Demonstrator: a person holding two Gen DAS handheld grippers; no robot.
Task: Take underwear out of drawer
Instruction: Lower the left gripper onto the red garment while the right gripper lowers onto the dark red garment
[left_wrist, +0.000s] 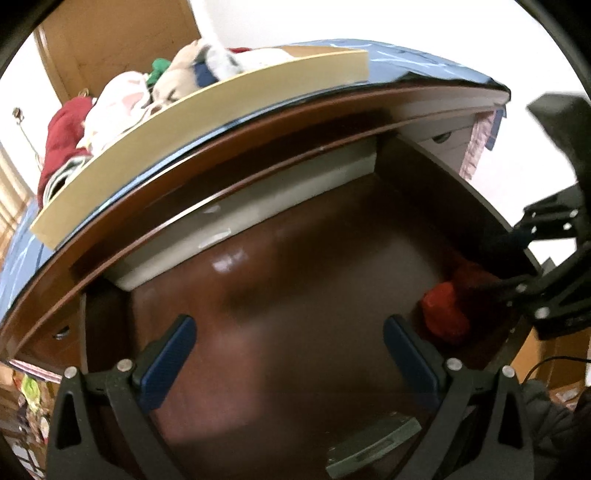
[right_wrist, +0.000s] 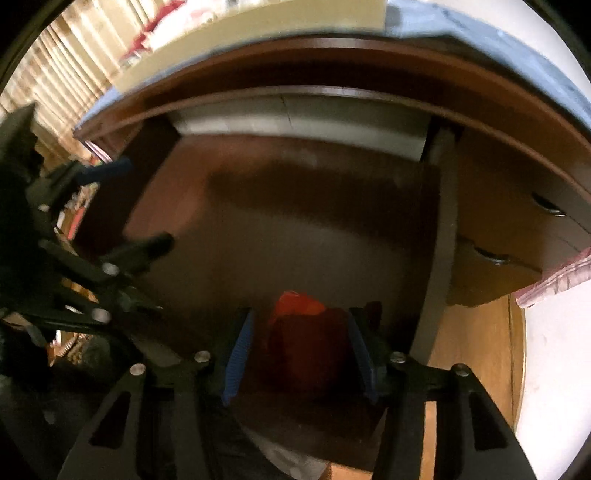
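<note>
A red piece of underwear (right_wrist: 306, 343) lies crumpled in the near right corner of the open brown drawer (right_wrist: 295, 221). My right gripper (right_wrist: 301, 315) points down into that corner with the cloth between its blue pads (right_wrist: 240, 350). The pads stand close on either side, and a firm pinch does not show. From the left wrist view, the underwear (left_wrist: 443, 314) sits under the right gripper (left_wrist: 491, 262). My left gripper (left_wrist: 289, 325) hovers open over the bare drawer floor (left_wrist: 295, 258), holding nothing.
On the desktop above the drawer is a beige tray (left_wrist: 207, 122) piled with clothes and soft toys, on a blue cover (left_wrist: 424, 62). More closed drawers (right_wrist: 517, 221) are to the right. The drawer's front handle (left_wrist: 373, 443) is near me.
</note>
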